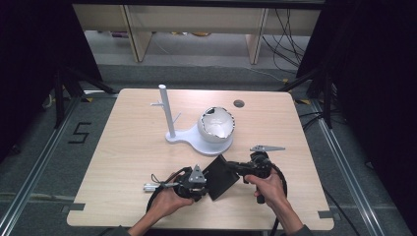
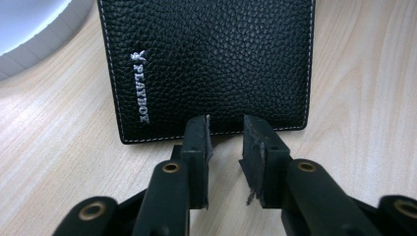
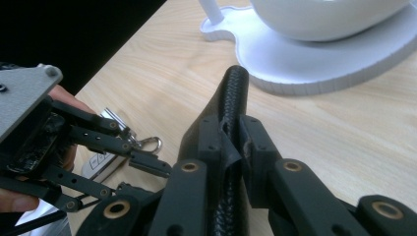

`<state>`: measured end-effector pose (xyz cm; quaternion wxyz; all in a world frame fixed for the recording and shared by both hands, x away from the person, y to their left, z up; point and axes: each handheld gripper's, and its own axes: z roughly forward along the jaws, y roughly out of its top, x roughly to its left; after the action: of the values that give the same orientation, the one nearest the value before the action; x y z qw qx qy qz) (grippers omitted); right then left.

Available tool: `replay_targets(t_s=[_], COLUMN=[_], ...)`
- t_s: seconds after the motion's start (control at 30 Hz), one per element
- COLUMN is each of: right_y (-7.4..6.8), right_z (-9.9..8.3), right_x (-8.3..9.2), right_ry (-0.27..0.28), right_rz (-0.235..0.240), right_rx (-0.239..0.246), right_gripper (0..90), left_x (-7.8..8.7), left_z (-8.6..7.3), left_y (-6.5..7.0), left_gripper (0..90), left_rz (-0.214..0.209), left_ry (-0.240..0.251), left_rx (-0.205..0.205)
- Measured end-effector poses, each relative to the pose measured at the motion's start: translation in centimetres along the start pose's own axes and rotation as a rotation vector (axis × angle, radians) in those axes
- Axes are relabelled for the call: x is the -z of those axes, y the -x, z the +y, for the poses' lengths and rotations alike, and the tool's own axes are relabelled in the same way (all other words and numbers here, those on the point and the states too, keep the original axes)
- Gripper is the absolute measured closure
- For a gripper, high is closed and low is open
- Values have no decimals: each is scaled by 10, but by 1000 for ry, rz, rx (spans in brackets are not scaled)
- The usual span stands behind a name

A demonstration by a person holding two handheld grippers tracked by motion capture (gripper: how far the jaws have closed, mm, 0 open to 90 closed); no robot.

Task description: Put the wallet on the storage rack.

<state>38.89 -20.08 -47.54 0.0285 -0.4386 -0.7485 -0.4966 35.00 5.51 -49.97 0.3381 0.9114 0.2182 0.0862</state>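
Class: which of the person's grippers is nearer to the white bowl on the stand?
Right. The right gripper sits just below the white bowl, clamped on the black wallet; the left gripper lies farther down-left.

Wallet [image 2: 211,64] black pebbled leather; table [image 1: 128,147] pale matt wood.

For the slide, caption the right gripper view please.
Right gripper clamps the black wallet by its edge, white stand behind.

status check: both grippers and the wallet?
Right gripper clamped on black wallet edge. Left gripper open, jaws off the wallet's near edge. White stand beyond, not in the way.
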Motion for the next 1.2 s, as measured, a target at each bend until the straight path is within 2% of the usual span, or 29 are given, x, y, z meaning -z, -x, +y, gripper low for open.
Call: replay_targets(t_s=[0.03, 0.1, 0.17, 0.27, 0.33, 0.37, 0.43, 0.47, 0.5, 0.53, 0.57, 0.63, 0.67, 0.7, 0.73, 0.77, 0.8, 0.87, 0.93, 0.97, 1.03, 1.07, 1.2], right_y=[-3, -6, -9, -18, -23, -25, -27, -27, -29, -29, -28, -28, -27, -28, -28, -28, -26, -26, -23, -22, -20, -21, -16], right_z=[0, 2, 3, 8, 12, 15, 18, 21, 27, 27, 34, 38, 43, 46, 50, 53, 57, 62, 69, 72, 77, 80, 96], right_x=[0, 0, 1, 2, 5, 7, 8, 11, 17, 17, 21, 24, 26, 29, 31, 33, 34, 39, 43, 44, 48, 50, 59], right_ry=[-1, 1, -2, 4, 9, 13, 20, 34, 46, 46, 71, 79, 80, 82, 81, 91, 98, 104, 108, 113, 119, 117, 142], right_rz=[1, 3, 7, 16, 28, 36, 33, 29, 37, 37, 32, 25, 19, 16, 14, 9, 2, -9, -20, -34, -39, -49, -69], right_rx=[-6, 19, 9, 54, 64, 70, 75, 116, 94, 94, 107, 114, 137, 117, 120, 121, 139, 124, 140, 157, 161, 138, 153], right_gripper=[817, 819, 821, 826, 830, 831, 832, 833, 833, 833, 833, 833, 833, 833, 833, 832, 833, 833, 832, 833, 833, 832, 832], left_x=[0, 1, 4, 14, 25, 29, 32, 39, 41, 41, 49, 52, 55, 58, 61, 64, 67, 72, 77, 79, 83, 86, 94], left_z=[0, 0, -1, -3, -8, -10, -12, -18, -20, -20, -27, -29, -31, -34, -36, -37, -40, -43, -49, -51, -54, -56, -62], left_y=[0, 1, 1, 0, -1, -2, -3, -6, -7, -7, -9, -10, -11, -11, -11, -13, -13, -14, -17, -18, -19, -20, -23], left_gripper=[688, 670, 659, 614, 589, 581, 571, 571, 562, 558, 552, 549, 544, 539, 534, 532, 525, 502, 492, 482, 461, 447, 370], left_rz=[0, 3, 0, 8, 13, 15, 18, 32, 35, 35, 42, 52, 53, 53, 52, 63, 69, 66, 82, 76, 81, 92, 111], left_ry=[0, 13, 22, 17, 35, 29, 38, 48, 47, 47, 62, 53, 58, 69, 67, 65, 67, 75, 75, 82, 87, 79, 72], left_rx=[0, 12, 22, 19, 35, 32, 40, 59, 71, 71, 96, 94, 92, 99, 105, 94, 103, 116, 127, 138, 165, 165, 183])
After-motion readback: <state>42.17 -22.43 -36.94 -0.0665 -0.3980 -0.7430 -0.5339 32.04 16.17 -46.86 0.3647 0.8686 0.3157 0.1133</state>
